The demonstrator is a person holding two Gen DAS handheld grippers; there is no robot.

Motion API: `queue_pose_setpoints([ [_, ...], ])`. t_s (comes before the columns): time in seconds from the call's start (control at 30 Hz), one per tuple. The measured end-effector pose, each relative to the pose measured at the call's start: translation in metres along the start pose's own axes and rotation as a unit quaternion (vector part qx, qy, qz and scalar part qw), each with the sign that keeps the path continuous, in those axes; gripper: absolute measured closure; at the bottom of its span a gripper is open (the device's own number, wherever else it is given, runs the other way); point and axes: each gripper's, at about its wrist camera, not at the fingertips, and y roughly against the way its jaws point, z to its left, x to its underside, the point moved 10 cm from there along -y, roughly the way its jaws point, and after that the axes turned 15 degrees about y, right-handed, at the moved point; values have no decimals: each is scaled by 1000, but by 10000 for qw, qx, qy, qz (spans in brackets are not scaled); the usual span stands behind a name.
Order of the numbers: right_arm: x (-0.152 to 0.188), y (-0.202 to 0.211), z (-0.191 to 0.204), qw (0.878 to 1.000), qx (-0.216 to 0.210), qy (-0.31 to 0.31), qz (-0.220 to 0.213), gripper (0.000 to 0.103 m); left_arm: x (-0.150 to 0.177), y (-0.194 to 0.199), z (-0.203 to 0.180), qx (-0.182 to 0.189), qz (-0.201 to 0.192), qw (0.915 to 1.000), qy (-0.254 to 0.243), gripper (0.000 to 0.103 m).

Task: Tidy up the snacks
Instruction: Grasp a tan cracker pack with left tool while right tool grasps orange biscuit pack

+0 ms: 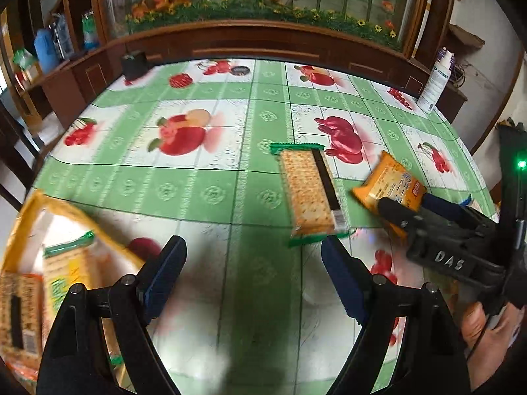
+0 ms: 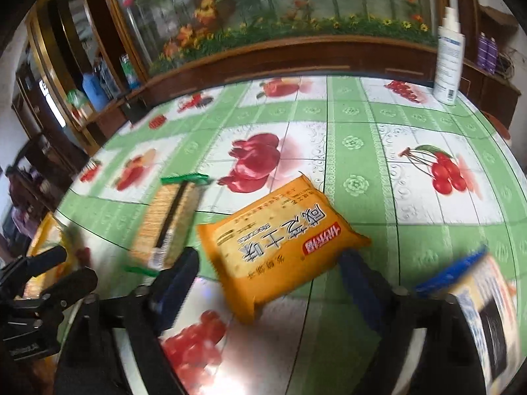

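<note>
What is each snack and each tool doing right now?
Left tool: open, empty, above the table.
Right tool: open, its fingers either side of the orange pack.
Orange pack: lying flat on the tablecloth.
Green-edged cracker pack: lying flat, untouched.
Blue-edged pack: on the table, blurred.
Yellow box: open, holding cracker packs.
White bottle: upright.

a fruit-print table (image 1: 210,177) carries a green cracker pack (image 1: 311,191), orange pack (image 2: 276,247) and white bottle (image 2: 448,56).
</note>
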Motion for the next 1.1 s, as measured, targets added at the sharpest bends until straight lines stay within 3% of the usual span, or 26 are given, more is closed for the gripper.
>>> queue_pose_setpoints([
  [0.2,-6,-17,-5,9983,271,423,304,8,-9,-12,-3,88,39,9999,99,19],
  [0.37,-15,-18,-12,9991,195,-185,316,3,-20,-26,-9,169,125,9994,290,19],
  [0.47,-18,-27,-14,9968,628,-178,450,0,-24,-35,-13,69,158,9995,254,19],
  [0.57,-21,-30,-16,9962,729,-149,442,1,-26,-42,-19,42,203,9997,148,19],
  [0.7,-18,-18,-22,9947,955,28,377,17,-28,-51,-36,83,238,9996,-84,19],
  [0.8,-13,-11,-32,9936,1060,39,389,22,-28,-61,-44,-3,281,9994,-198,18],
  [0.9,-7,-6,-38,9943,995,40,369,22,-23,-76,-47,-262,335,9984,-384,17],
  [1.0,-3,-4,-41,9957,867,-16,324,24,-26,-75,-49,-198,198,9989,-380,17],
  [1.1,-2,-3,-45,9955,876,-171,321,16,-26,-74,-48,-141,112,9991,-372,17],
])
